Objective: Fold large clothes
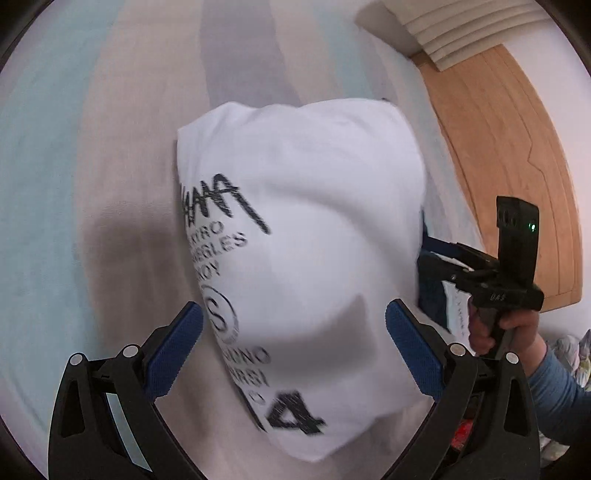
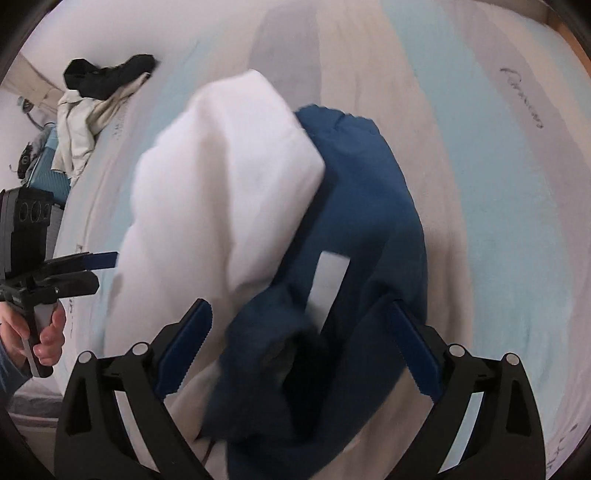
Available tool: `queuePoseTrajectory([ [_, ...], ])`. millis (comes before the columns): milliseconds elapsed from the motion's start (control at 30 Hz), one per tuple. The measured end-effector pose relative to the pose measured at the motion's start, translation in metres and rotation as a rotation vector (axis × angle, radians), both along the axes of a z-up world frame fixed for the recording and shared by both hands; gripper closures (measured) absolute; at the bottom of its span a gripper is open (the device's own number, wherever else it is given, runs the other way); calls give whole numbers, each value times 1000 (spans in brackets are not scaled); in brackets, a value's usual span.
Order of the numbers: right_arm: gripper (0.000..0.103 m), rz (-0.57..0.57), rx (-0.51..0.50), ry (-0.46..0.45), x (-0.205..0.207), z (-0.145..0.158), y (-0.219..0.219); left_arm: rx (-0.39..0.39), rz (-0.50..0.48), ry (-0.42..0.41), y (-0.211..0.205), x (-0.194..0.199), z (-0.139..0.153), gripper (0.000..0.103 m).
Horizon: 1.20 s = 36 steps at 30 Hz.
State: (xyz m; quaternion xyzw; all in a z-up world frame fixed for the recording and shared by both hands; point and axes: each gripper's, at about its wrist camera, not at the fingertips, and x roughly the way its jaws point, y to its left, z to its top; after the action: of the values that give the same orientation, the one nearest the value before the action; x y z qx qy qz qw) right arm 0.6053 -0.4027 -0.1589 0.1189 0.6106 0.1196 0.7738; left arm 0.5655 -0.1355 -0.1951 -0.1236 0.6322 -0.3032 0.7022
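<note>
A folded white T-shirt (image 1: 306, 221) with black print lies on the striped bed sheet (image 1: 110, 147). My left gripper (image 1: 294, 310) hovers over its near end, open, its blue pads (image 1: 177, 347) apart on either side with nothing pinched. In the right wrist view the white T-shirt (image 2: 221, 184) rests partly on a dark blue garment (image 2: 369, 221) with a white label (image 2: 328, 280). My right gripper (image 2: 299, 310) stands open above the blue garment, not pressing on it. Each gripper shows in the other's view: the right gripper (image 1: 443, 254) beside the shirt's edge, the left gripper (image 2: 99, 260) at its other side.
A wooden floor (image 1: 517, 147) runs along the bed's edge, with a white ribbed object (image 1: 443, 33) beyond. A pile of black and beige clothes (image 2: 96, 96) sits at the far corner of the bed, above a teal suitcase (image 2: 51, 166). The striped sheet (image 2: 498, 221) stretches out to the right.
</note>
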Motion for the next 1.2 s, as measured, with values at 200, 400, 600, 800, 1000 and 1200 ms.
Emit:
queuePoseTrajectory([
  [200,11,-30,45,71,5,-27,-14,-15,-8,46,3,5,-32,5],
  [400,11,38,47,122,6,-54,-7,-62,-34,54,-2,20,-48,5],
  [600,6,28,113,138,6,-65,-10,-160,-49,105,-5,28,-69,5],
  [800,7,19,312,177,-1,-67,-18,-175,-76,103,-16,32,-73,5],
  [1000,8,45,239,127,-4,-50,-24,-166,-134,93,-29,33,-69,5],
  [1200,10,16,249,165,1,-58,-34,-178,-150,109,-22,34,-77,5],
])
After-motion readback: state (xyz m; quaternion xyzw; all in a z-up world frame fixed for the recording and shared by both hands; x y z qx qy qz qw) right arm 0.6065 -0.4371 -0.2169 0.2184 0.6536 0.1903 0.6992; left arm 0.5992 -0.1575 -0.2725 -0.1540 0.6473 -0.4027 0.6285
